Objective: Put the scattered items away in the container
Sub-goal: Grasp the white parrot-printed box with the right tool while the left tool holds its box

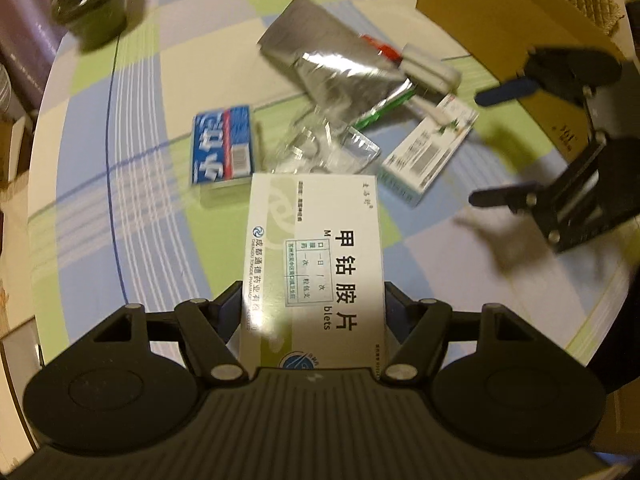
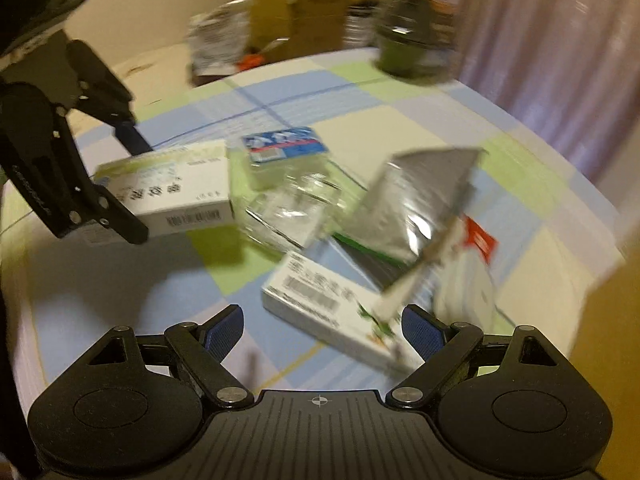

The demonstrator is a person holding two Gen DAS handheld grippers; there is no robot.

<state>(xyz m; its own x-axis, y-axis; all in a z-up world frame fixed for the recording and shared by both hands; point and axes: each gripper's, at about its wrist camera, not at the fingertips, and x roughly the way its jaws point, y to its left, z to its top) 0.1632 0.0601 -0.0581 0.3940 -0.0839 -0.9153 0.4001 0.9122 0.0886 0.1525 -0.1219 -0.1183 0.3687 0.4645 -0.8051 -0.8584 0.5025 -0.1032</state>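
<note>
My left gripper (image 1: 314, 312) is shut on a white and green medicine box (image 1: 316, 256), held above the checked tablecloth (image 1: 120, 208). The right wrist view shows this gripper (image 2: 132, 182) and its box (image 2: 172, 196) at the left. My right gripper (image 2: 322, 320) stands open, nothing pressed between its blue pads, low over a white box with a barcode (image 2: 328, 300). It appears at the right of the left wrist view (image 1: 496, 146). Scattered on the cloth lie a blue pack (image 1: 224, 144), a silver foil pouch (image 1: 320, 48), a clear blister (image 1: 320, 148), the barcode box (image 1: 428, 152) and a white tube (image 1: 428, 68).
An open cardboard box (image 1: 500, 12) stands at the far right corner of the table. A dark green pot with a black bag (image 1: 92, 4) sits at the far left. Curtains and stacked cartons (image 2: 304, 12) lie beyond the table edge.
</note>
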